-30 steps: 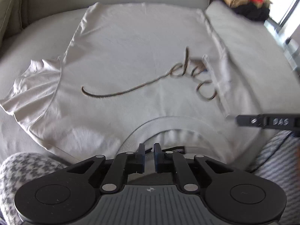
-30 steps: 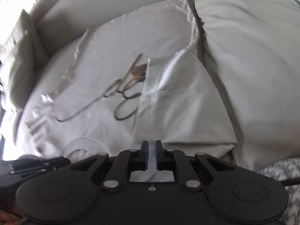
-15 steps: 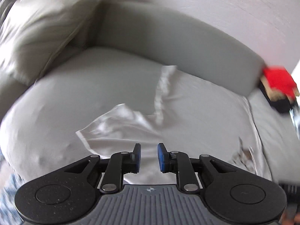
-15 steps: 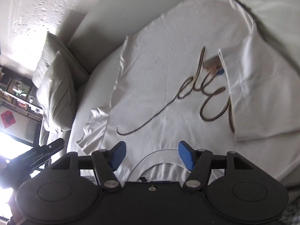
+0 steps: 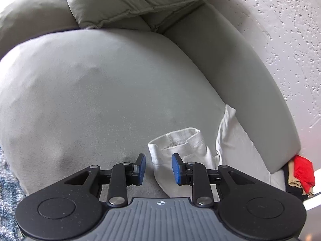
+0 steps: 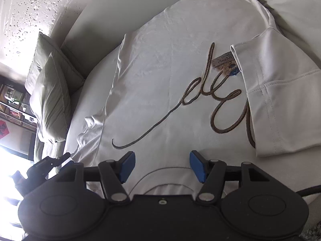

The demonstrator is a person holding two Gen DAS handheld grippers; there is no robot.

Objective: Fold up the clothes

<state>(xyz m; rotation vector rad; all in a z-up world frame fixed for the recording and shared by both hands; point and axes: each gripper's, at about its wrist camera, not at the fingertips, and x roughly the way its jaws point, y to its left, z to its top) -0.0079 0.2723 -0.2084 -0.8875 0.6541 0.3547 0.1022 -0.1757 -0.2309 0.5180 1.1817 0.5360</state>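
A white T-shirt (image 6: 170, 70) with brown script lies front up on the grey sofa seat (image 5: 90, 92). Its right sleeve (image 6: 280, 100) is folded in over the chest, next to a paper tag (image 6: 224, 62). My right gripper (image 6: 162, 165) hovers open just above the collar (image 6: 160, 172), holding nothing. My left gripper (image 5: 158, 168) is at the shirt's left sleeve (image 5: 180, 146). Its jaws are opening, and the sleeve's edge lies between the blue pads (image 5: 176, 168) without being pinched. In the right wrist view the left gripper (image 6: 50, 162) shows at the lower left, beside the crumpled sleeve (image 6: 90, 132).
Two grey cushions (image 5: 130, 2) lean at the sofa's left end, under the curved backrest (image 5: 230, 70) and a textured wall (image 5: 291, 30). A red garment (image 5: 303, 170) lies on a pile past the shirt. A patterned rug (image 5: 8, 180) shows below the seat edge.
My left gripper swung from the shirt's collar over to the left sleeve, rolled, and its jaws parted. My right gripper went from shut to wide open and shifted left, from the folded sleeve to the collar.
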